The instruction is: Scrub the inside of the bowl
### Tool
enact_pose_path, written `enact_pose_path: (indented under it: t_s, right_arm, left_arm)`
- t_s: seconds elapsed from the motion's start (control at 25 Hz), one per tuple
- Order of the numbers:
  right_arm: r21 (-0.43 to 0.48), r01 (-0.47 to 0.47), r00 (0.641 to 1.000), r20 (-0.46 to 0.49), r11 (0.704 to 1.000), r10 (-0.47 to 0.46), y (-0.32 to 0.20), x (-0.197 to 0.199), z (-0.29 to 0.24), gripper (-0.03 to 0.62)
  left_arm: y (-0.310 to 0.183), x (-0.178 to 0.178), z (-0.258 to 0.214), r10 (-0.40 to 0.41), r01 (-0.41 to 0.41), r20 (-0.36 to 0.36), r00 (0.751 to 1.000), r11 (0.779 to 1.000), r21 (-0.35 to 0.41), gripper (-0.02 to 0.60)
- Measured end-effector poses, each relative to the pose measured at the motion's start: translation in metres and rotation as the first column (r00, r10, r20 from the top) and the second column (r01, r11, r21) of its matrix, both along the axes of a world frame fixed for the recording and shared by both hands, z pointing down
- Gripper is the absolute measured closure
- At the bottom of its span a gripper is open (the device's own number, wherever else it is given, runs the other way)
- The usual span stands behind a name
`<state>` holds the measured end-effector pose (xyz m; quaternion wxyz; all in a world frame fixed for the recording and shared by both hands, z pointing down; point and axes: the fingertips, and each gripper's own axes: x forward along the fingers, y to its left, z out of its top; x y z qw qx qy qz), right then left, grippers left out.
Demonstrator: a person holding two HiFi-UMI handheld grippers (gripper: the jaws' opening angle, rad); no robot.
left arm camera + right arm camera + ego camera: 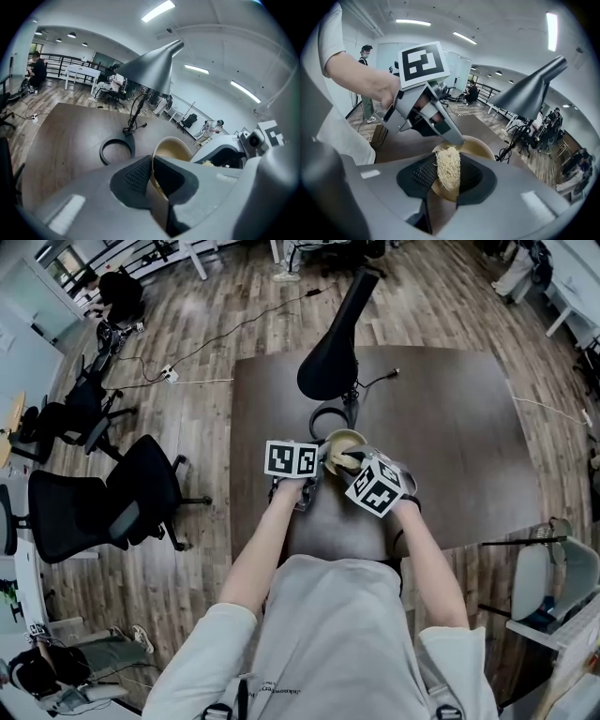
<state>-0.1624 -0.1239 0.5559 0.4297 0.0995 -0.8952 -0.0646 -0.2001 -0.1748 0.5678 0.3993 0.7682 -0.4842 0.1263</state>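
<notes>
A beige bowl is on the dark table near its front edge, just under the lamp. My left gripper is shut on the bowl's near-left rim; in the left gripper view the bowl wall runs between the jaws of this gripper. My right gripper is shut on a straw-coloured fibre scrubber, which it holds over the bowl's inside. In the right gripper view the left gripper reaches in from the left onto the rim.
A black desk lamp leans over the table, its ring base and cable just behind the bowl. Black office chairs stand on the wooden floor to the left. A white chair is at the right.
</notes>
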Motion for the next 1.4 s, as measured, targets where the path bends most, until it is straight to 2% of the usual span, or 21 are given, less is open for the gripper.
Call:
enact_pose_path:
  t_s: [0.16, 0.36, 0.68, 1.08, 1.4]
  right_arm:
    - [0.007, -0.007, 1.0, 0.019, 1.0, 0.006, -0.005, -0.002, -0.003, 0.465]
    - [0.002, -0.069, 0.996, 0.061, 0.998, 0.069, -0.018, 0.007, -0.005, 0.465]
    - [0.086, -0.132, 0.987, 0.099, 0.987, 0.124, -0.035, 0.014, -0.011, 0.465]
    - [0.177, -0.139, 0.99, 0.031, 0.974, 0.136, -0.044, 0.029, -0.014, 0.465]
    - [0.165, -0.103, 0.991, -0.068, 0.981, 0.115, -0.037, 0.044, 0.0, 0.465]
  left_arm:
    - [0.0, 0.012, 0.001, 0.015, -0.016, 0.017, 1.0, 1.0, 0.006, 0.561]
    - [0.005, 0.027, 0.004, 0.047, -0.047, 0.019, 0.999, 0.999, -0.004, 0.563]
    - [0.007, 0.035, 0.006, 0.091, -0.091, 0.036, 0.995, 0.996, 0.0, 0.566]
    - [0.006, 0.031, 0.004, 0.083, -0.083, 0.055, 0.995, 0.997, 0.0, 0.566]
    - [-0.002, 0.02, -0.002, 0.056, -0.059, 0.071, 0.996, 0.998, 0.031, 0.558]
